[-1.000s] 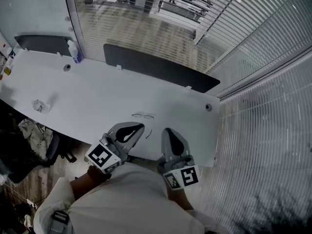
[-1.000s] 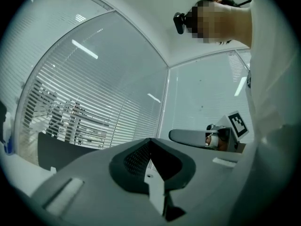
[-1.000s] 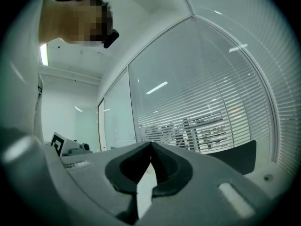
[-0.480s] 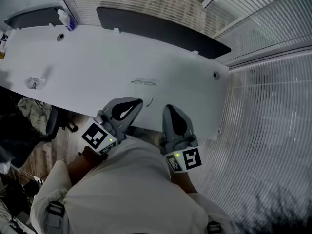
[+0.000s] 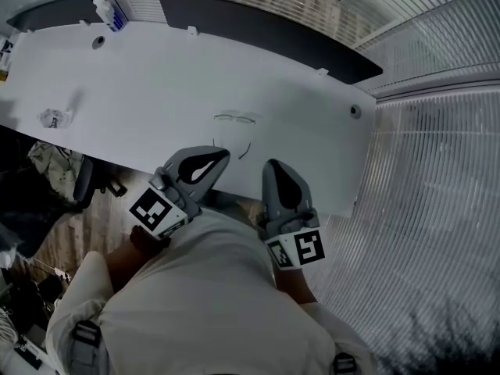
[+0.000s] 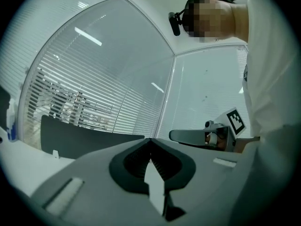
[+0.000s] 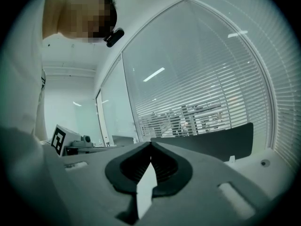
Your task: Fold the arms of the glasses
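Thin-framed glasses [image 5: 237, 118] lie on the white table [image 5: 141, 92] with their lenses away from me. Both arms are spread open and point toward the near edge. My left gripper [image 5: 224, 155] hovers at the table's near edge, just short of the left arm's tip, and its jaws are shut on nothing. My right gripper [image 5: 273, 165] is beside it, a little right of the right arm's tip, also shut and empty. In the left gripper view the shut left gripper [image 6: 150, 140] points level, with the right gripper [image 6: 197, 135] alongside. The right gripper view shows the shut right gripper [image 7: 150, 144]. Neither gripper view shows the glasses.
A dark divider panel [image 5: 266, 30] runs along the table's far edge, before a glass wall with blinds. A small bottle [image 5: 105, 10] stands at the far left and a crumpled scrap [image 5: 53, 118] lies at the left. Cable holes [image 5: 355, 111] mark the top. Clothes on a chair [image 5: 51, 178] sit below the left edge.
Both grippers have sunk a little and now sit further back from the glasses, at the table's near edge. Both stay shut. The glasses have not moved on the table.
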A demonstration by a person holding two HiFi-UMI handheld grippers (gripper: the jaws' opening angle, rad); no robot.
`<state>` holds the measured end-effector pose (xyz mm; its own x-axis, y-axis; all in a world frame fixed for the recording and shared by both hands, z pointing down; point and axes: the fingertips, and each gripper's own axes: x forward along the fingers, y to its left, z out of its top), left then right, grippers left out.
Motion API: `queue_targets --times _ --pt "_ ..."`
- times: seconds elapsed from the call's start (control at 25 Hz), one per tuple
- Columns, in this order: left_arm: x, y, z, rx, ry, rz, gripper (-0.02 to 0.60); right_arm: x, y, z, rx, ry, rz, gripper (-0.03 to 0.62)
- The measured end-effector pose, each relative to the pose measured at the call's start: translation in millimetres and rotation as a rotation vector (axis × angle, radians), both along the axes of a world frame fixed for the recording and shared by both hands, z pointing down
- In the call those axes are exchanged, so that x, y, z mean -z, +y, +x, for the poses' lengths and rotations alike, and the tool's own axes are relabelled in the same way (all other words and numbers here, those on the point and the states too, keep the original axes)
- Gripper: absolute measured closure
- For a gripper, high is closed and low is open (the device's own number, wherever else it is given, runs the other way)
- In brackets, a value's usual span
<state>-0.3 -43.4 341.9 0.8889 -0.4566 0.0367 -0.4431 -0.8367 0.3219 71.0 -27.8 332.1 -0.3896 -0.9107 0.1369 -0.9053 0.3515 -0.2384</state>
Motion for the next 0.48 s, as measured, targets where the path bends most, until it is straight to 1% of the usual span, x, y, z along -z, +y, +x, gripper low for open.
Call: queue_targets --times 0.08,0.12,0.32,0.48 --pt "3.1 -2.6 0.6 -0.019 0.022 0.006 0.578 -0.6 -3.4 1.0 -0.001 -0.006 -0.006 0.592" --pt "2.7 -3.3 1.4 -0.032 0.019 0.017 0.578 -2.8 -4.8 2.1 -0.002 -0.008 -0.013 0.592" --pt "-15.5 -11.2 9.8 -0.094 -0.066 0.087 0.574 -23.5 -14.1 8.8 -0.002 0.023 -0.035 0.592" --pt "-35.5 -18.8 14.8 -0.111 -0.136 0.127 0.558 -47.1 -22.1 15.6 0.002 0.053 -0.067 0.592"
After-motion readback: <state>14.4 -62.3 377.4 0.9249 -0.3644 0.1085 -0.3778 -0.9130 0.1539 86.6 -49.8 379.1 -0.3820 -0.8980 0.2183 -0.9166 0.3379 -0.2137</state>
